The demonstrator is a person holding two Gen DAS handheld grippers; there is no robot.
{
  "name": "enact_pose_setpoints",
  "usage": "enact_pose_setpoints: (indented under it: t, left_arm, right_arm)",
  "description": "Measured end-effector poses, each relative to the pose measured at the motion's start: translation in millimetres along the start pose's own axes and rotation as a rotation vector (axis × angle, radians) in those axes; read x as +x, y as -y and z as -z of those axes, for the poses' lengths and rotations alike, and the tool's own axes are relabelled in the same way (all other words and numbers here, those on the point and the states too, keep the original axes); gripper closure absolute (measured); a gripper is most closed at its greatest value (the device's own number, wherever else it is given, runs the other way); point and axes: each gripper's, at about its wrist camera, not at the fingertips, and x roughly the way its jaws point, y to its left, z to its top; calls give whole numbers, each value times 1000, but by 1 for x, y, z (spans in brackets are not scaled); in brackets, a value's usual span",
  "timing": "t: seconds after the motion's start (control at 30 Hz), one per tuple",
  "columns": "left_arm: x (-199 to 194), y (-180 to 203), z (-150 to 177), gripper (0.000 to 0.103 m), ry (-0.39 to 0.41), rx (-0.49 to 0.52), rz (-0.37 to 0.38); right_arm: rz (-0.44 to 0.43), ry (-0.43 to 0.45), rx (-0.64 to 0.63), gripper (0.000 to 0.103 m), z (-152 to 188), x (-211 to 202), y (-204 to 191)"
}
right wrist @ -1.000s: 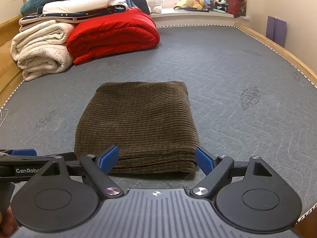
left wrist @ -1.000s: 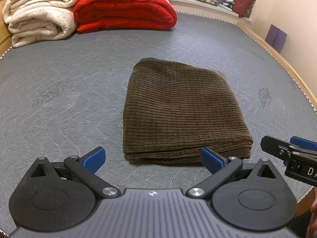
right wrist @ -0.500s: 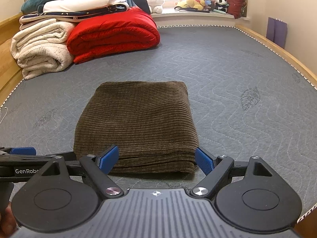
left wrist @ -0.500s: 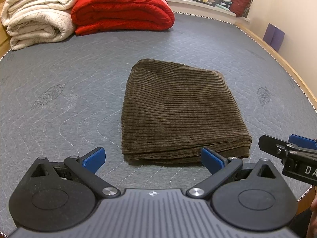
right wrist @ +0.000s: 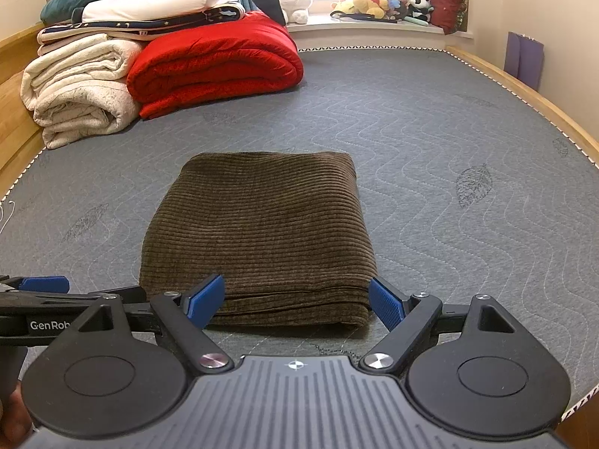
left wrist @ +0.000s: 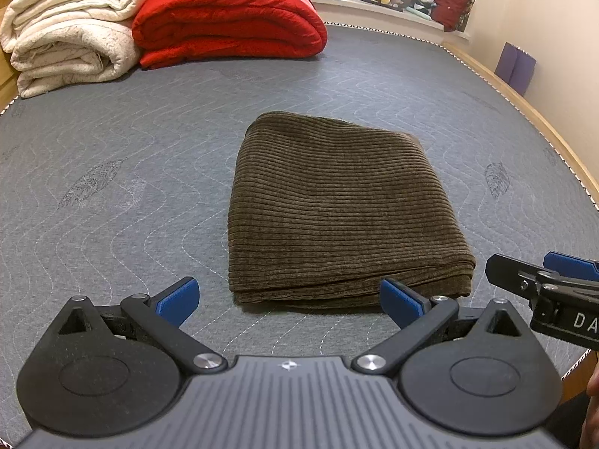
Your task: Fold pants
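The brown corduroy pants lie folded into a compact rectangle on the grey quilted mattress; they also show in the right wrist view. My left gripper is open and empty, just short of the pants' near edge. My right gripper is open and empty, at the same near edge, its fingers apart from the cloth. The right gripper's tip shows at the right of the left wrist view; the left gripper's tip shows at the left of the right wrist view.
A folded red duvet and rolled cream blankets lie at the mattress's far left. Plush toys line the window sill. A wooden bed frame runs along the right edge.
Both grippers stay open near the pants' front edge. The left wrist view has tilted up a little, so the pants sit slightly lower and more of the far bedding shows.
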Motion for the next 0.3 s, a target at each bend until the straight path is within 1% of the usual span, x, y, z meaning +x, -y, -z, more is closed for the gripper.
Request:
enact_pose_setpoints:
  t: [0.3]
  left_arm:
    - [1, 1, 0, 0, 0, 8, -2]
  right_arm:
    - [-2, 0, -1, 18, 1, 0, 1]
